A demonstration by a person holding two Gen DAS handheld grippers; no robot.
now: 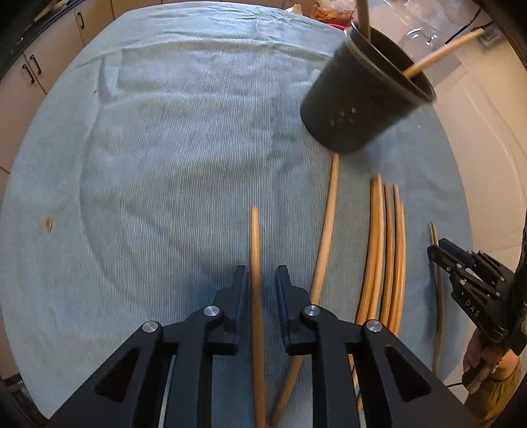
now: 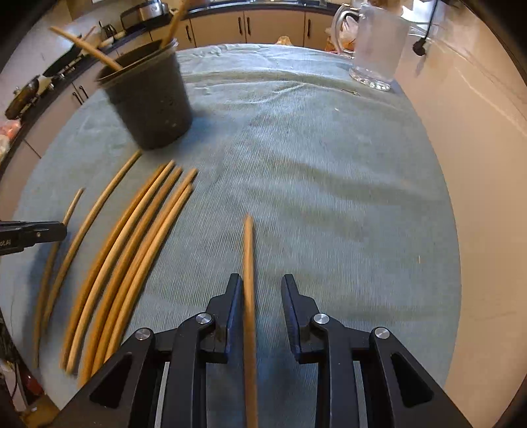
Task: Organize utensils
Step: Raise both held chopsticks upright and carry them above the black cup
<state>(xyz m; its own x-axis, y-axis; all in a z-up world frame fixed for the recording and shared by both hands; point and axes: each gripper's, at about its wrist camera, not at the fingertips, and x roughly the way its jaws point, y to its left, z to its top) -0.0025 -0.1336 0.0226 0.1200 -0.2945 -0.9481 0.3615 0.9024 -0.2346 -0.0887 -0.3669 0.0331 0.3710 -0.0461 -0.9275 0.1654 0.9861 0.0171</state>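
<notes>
A black perforated utensil cup [image 1: 355,108] [image 2: 151,102] stands on the blue cloth with two wooden chopsticks leaning out of it. Several more chopsticks [image 1: 385,250] [image 2: 138,247] lie side by side on the cloth below the cup. My left gripper [image 1: 262,280] points down at the cloth, and one chopstick [image 1: 254,250] runs between its jaws, against the left finger and apart from the right one. My right gripper [image 2: 262,286] is likewise open, with another chopstick [image 2: 247,256] lying along its left finger. Each gripper shows at the edge of the other's view: the right [image 1: 461,266], the left [image 2: 33,235].
A blue-grey cloth [image 1: 164,164] covers the round table. A glass mug [image 2: 375,49] stands at the far right of it. Beige cabinets [image 2: 273,26] and a cluttered dark counter lie beyond. A person's hand [image 1: 487,359] holds the right gripper's handle.
</notes>
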